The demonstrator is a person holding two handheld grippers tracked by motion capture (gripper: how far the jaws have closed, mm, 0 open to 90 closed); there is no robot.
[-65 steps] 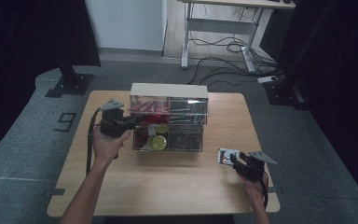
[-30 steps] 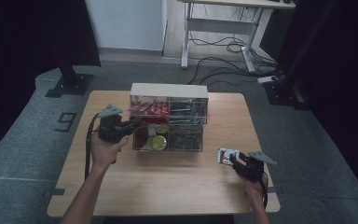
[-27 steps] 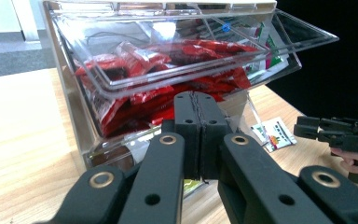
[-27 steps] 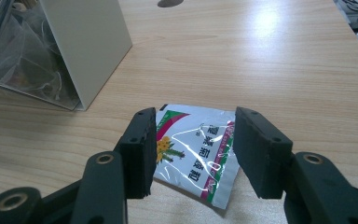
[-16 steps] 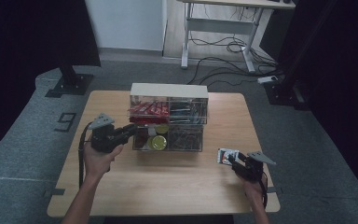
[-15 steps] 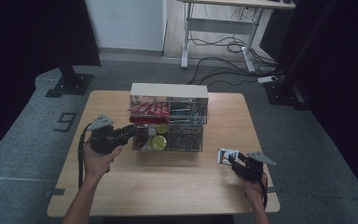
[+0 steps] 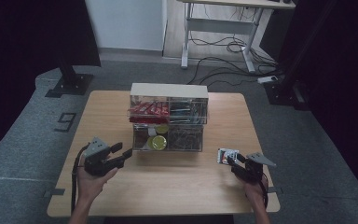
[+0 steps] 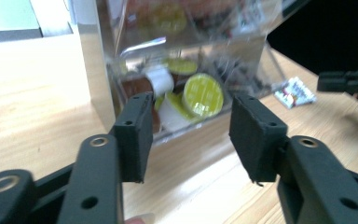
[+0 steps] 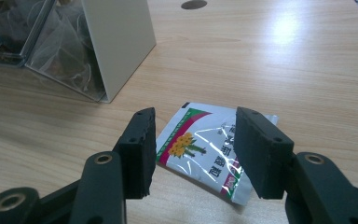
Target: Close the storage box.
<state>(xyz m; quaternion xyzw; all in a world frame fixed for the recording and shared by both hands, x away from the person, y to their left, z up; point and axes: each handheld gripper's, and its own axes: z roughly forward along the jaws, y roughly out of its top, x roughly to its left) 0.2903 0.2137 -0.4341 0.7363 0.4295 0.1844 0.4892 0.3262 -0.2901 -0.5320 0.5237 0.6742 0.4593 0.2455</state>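
A clear drawer organizer [image 7: 168, 119] stands mid-table, with red packets in an upper drawer and yellow-lidded capsules [image 8: 204, 94] in the lower left one. My left gripper [image 7: 123, 151] sits low, just left of the organizer's front corner. Its jaws [image 8: 192, 107] have just been opening and nothing is between them; the capsule drawer lies beyond. My right gripper [image 7: 230, 161] rests near the table's front right, open. Just past its tips [image 9: 196, 116] a flower-printed sachet [image 9: 200, 149] lies flat on the wood, also visible as a sachet [image 7: 227, 155] in the high view.
The organizer's white side panel [image 9: 116, 42] and a drawer of tea bags [image 9: 60, 51] stand to the left of the sachet. A round hole [image 9: 194, 4] marks the tabletop farther back. Bare wooden table [image 7: 168, 186] lies between both hands.
My left gripper has drawn back from the organizer's left side, down toward the table's front, and its jaws have gone from shut to open. The right gripper and sachet have stayed put.
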